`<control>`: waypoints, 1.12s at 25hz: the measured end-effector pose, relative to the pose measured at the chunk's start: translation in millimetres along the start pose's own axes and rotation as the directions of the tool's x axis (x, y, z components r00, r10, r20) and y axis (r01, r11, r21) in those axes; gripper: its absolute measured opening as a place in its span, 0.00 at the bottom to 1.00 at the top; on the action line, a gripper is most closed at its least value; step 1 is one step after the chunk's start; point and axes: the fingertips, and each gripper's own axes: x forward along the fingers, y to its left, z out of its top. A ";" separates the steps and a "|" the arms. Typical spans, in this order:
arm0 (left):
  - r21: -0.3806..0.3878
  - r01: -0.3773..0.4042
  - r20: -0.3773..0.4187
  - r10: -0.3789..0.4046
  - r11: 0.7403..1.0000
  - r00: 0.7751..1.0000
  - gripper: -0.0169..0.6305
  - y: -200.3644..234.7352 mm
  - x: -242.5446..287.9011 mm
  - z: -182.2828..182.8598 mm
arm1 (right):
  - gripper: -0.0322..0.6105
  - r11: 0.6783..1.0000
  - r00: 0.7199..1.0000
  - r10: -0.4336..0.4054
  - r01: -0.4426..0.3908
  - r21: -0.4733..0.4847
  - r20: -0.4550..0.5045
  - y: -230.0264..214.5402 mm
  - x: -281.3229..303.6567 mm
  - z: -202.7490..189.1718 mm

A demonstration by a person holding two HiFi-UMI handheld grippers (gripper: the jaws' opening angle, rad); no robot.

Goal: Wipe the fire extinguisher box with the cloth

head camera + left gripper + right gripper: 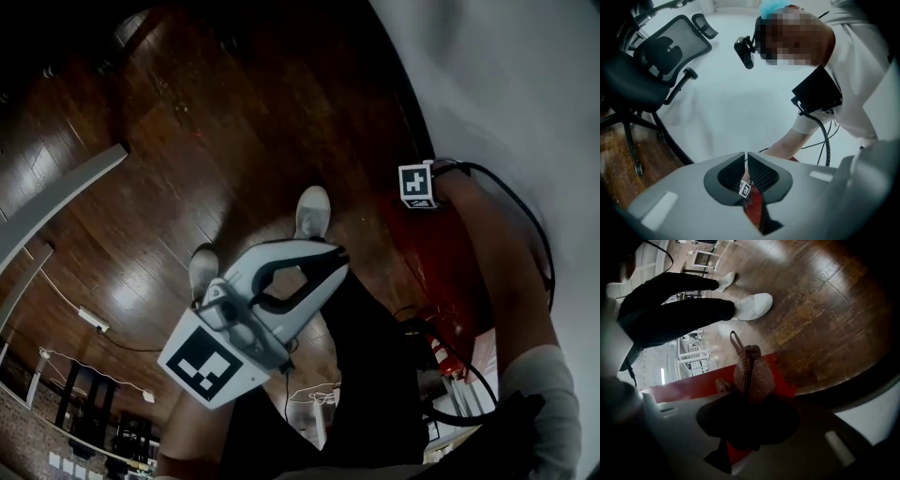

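Observation:
The red fire extinguisher box (437, 264) stands by the white wall at the right of the head view. In the right gripper view its red top (689, 386) lies just beneath the jaws. My right gripper (747, 399) is shut on a brown woven cloth (749, 367), which bunches out past the fingertips onto the red surface. In the head view only that gripper's marker cube (417, 185) shows above the box. My left gripper (330, 260) hangs in mid-air over the floor, away from the box, shut with nothing in it.
Dark wooden floor (234, 122) spreads below, with the person's two white shoes (312, 211) on it. A white wall (525, 75) rises at the right. A black office chair (656, 70) shows in the left gripper view. Black cables (441, 375) run by the box.

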 end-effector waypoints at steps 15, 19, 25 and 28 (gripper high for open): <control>0.070 0.108 0.004 -0.108 0.992 0.994 0.04 -30.3 -61.4 25.6 | 0.24 0.852 0.851 -0.511 0.484 0.200 0.119 -18.3 -118.9 28.7; 0.173 0.222 -0.029 -0.220 0.960 0.975 0.04 -84.5 -107.1 64.9 | 0.24 0.689 0.693 -0.701 0.596 0.413 0.170 54.9 -227.5 3.3; 0.336 0.418 -0.165 -0.385 0.844 0.908 0.04 -146.0 -198.7 100.3 | 0.24 0.388 0.363 -0.900 0.414 0.824 0.241 268.8 -344.2 -9.3; 0.403 0.508 -0.263 -0.436 0.761 0.861 0.04 -167.8 -232.2 119.9 | 0.24 0.236 0.162 -0.963 0.121 0.964 0.215 404.7 -347.3 7.9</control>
